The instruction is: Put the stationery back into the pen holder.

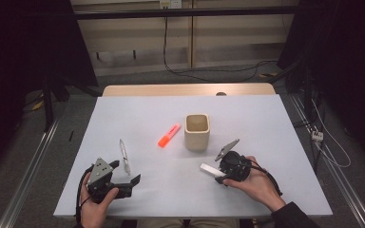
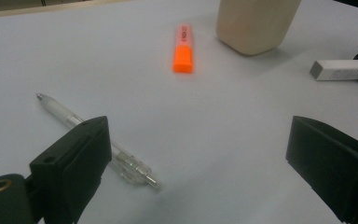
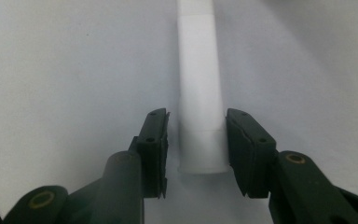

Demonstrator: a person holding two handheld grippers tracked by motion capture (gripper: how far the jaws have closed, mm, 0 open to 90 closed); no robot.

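Right gripper (image 3: 196, 154) brackets the white eraser (image 3: 199, 93), narrow gap left; left gripper (image 2: 196, 158) wide, bare table (image 1: 266, 123) ahead.

- The white bar (image 1: 212, 170) between my right-hand jaws is a long, flat-sided block, plain white with one squared end, resembling an eraser in a sleeve.
- It lies flat on the pale table, in the lower right of the high view, its free end pointing to the upper left.
- In the right gripper view (image 3: 199, 93) it runs straight up the middle of the frame, its near end sitting between my two pads.
- In the left gripper view (image 2: 342, 70) it shows at the right edge, with small print on its side.
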